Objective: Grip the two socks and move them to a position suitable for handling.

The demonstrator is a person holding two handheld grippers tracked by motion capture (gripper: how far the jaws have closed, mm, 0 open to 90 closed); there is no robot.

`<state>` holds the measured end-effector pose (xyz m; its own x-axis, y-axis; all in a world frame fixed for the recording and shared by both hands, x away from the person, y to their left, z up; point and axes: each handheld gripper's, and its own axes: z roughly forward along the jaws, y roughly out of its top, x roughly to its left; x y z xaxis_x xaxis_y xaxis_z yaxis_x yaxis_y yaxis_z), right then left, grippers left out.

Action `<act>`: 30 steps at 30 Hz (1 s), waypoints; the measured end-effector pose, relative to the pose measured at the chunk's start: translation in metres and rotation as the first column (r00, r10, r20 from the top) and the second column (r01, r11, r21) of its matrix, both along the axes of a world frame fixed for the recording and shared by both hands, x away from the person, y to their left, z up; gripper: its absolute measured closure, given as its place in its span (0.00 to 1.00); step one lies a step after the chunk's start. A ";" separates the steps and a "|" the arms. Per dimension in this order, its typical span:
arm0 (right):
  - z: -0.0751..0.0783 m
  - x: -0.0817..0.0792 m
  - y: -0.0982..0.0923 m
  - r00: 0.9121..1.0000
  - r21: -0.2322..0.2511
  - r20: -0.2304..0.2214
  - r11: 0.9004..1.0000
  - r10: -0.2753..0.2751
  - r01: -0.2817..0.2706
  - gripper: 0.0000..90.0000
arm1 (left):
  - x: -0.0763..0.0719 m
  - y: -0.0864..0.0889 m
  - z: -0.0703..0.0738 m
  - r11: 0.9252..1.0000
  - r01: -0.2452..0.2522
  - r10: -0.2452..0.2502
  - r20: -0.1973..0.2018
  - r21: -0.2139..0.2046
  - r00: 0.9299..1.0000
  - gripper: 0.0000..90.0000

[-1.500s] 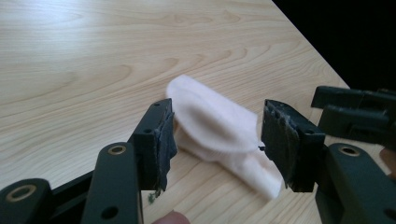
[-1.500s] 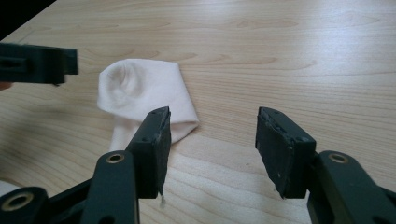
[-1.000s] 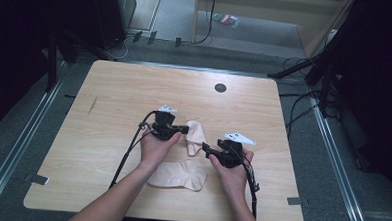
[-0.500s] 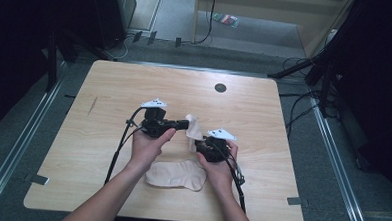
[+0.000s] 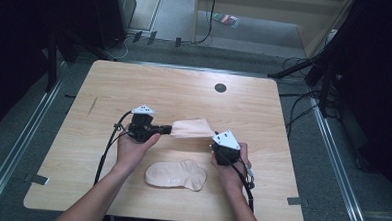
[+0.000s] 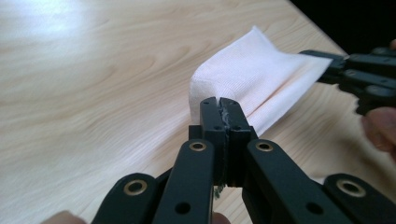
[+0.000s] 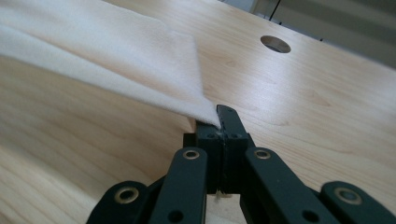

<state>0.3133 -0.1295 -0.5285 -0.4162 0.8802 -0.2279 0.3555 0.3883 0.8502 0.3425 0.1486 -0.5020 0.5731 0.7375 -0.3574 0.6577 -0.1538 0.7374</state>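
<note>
Above the middle of the surface (image 5: 135, 83), both tongs, left (image 5: 167, 130) and right (image 5: 214, 137), are clamped on opposite ends of one sock (image 5: 193, 128), stretched taut; its mate (image 5: 176, 174) lies near, pairing seemingly not yet done.

Lab: bare table (image 5: 185, 90), floor cables (image 5: 294, 102)

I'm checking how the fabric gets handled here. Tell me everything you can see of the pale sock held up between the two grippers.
The held sock is pale pink, a fine ribbed knit, soft and limp. It hangs stretched above the wooden table, folded along one side. The left gripper is shut on one end, and the right gripper, whose jaws have just been closing, pinches the opposite corner. Nothing else touches it; a second sock lies flat nearer the person.
</note>
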 end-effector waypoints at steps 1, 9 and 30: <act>-0.001 -0.001 0.002 1.000 -0.009 -0.006 1.000 0.014 -0.014 0.98 | 0.000 0.001 -0.004 1.000 0.007 -0.007 -0.014 0.025 1.000 1.00; 0.004 -0.009 -0.023 0.995 0.048 -0.094 0.998 -0.024 0.028 0.72 | -0.002 0.024 -0.021 0.994 -0.011 0.014 -0.023 0.112 1.000 1.00; -0.016 0.042 0.007 0.933 0.279 -0.351 0.960 0.085 0.018 0.63 | 0.007 0.044 -0.040 0.985 -0.168 0.165 -0.082 -0.037 0.983 0.66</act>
<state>0.3558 -0.1230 -0.5445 -0.4546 0.8706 0.1880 0.6450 0.1762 0.7436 0.3490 0.1926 -0.5422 0.4123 0.8029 -0.4304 0.7278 -0.0061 0.6858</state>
